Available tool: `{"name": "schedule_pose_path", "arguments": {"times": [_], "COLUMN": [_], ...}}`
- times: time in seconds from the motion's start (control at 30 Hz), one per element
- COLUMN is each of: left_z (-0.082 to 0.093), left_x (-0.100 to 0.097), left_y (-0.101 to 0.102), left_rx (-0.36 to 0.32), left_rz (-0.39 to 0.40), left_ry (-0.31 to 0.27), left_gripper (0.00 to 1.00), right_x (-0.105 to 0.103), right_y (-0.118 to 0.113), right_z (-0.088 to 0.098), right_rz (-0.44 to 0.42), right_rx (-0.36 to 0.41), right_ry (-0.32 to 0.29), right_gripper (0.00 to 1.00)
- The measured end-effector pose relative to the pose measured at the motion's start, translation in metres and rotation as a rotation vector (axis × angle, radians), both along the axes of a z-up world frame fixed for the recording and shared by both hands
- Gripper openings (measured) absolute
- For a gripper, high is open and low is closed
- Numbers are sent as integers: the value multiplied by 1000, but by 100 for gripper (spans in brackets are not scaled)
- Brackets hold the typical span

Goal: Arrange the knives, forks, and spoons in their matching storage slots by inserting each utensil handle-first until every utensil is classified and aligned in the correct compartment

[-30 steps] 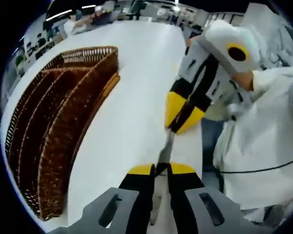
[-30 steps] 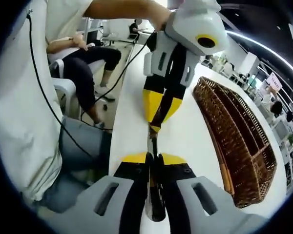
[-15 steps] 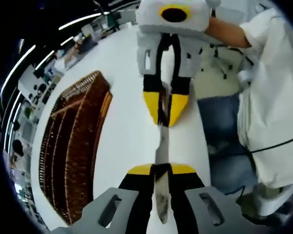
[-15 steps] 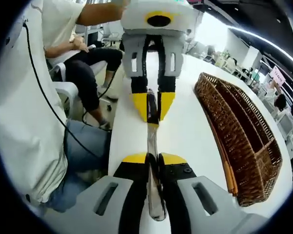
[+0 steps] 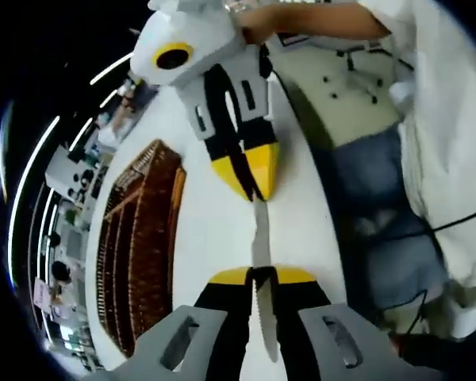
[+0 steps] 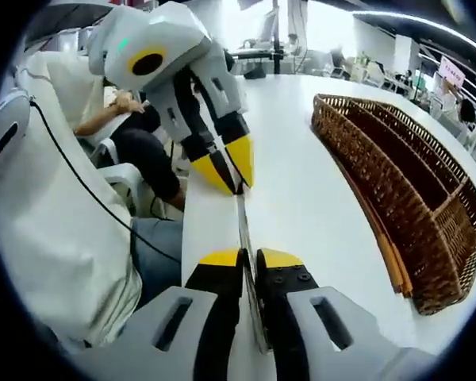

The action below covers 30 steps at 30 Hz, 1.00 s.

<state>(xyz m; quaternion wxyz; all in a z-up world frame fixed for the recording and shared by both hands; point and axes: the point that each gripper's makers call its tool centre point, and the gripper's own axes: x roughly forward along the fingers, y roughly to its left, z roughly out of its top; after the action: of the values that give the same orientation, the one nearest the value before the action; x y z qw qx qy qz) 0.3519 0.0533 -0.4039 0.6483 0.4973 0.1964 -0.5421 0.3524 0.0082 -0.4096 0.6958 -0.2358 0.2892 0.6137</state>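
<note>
The left claw (image 5: 262, 275) is clamped on one end of a knife (image 5: 260, 238); the right claw (image 6: 242, 258) pinches the other end, so both hold it level above the white table (image 6: 317, 198). Farther off, to the side of the claws, sits the wicker basket (image 6: 397, 182) with long slots.

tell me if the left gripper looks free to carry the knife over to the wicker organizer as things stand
Probably not yet. The left gripper is shut on the knife, but the right gripper clamps its other end. The white table toward the wicker organizer looks bare.
</note>
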Motion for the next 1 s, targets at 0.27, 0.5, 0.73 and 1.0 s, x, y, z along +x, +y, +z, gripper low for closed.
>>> {"name": "schedule_pose_path", "arguments": {"times": [0.27, 0.5, 0.73, 1.0], "left_z": [-2, -3, -4, -6], "left_x": [1, 2, 3, -3], "left_y": [2, 2, 3, 1], "left_rx": [-41, -36, -43, -135], "left_rz": [53, 84, 139, 211], "left_ry": [112, 173, 274, 412], "left_gripper": [2, 2, 2, 3], "right_x": [-5, -8, -4, -6], "right_y": [1, -4, -7, -5], "right_z": [1, 2, 0, 1], "right_rz": [14, 5, -16, 15], "right_rx": [-3, -7, 20, 28], "right_ry": [-44, -54, -25, -48], "right_gripper": [6, 6, 6, 4]}}
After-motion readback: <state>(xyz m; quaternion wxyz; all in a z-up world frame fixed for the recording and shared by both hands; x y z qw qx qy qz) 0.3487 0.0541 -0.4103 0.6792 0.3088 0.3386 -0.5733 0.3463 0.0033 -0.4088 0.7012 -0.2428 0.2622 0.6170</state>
